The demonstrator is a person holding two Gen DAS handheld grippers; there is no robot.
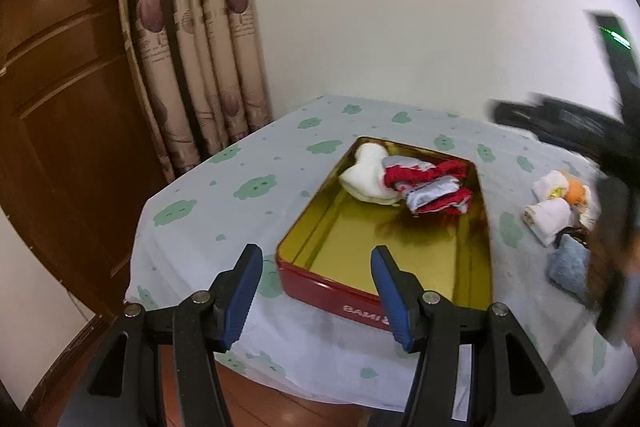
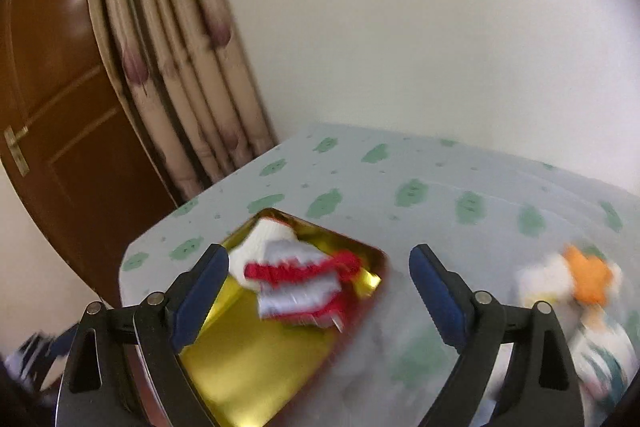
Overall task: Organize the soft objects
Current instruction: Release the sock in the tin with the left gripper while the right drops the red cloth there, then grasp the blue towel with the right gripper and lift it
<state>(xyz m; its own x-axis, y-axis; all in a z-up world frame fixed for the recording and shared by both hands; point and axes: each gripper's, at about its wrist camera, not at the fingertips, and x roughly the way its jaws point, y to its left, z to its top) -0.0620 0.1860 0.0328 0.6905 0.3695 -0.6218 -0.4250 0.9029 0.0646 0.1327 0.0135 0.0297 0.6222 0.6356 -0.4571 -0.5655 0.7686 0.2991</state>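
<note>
One red tin (image 1: pixel 352 301) on the tabletop (image 1: pixel 240 195) holds two folded items: one white sock (image 1: pixel 366 177), one red-and-grey sock (image 1: pixel 432 191). Both the left claw (image 1: pixel 316 291) and the right claw (image 2: pixel 320 291) are spread, empty; at three o'clock lies a small pile (image 1: pixel 560 211).

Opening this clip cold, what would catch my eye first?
The red tin with its shiny gold inside, mid-table, holding a white sock and a red-and-grey bundle at its far end. Then the loose pile of rolled socks to its right on the green-patterned cloth.
</note>
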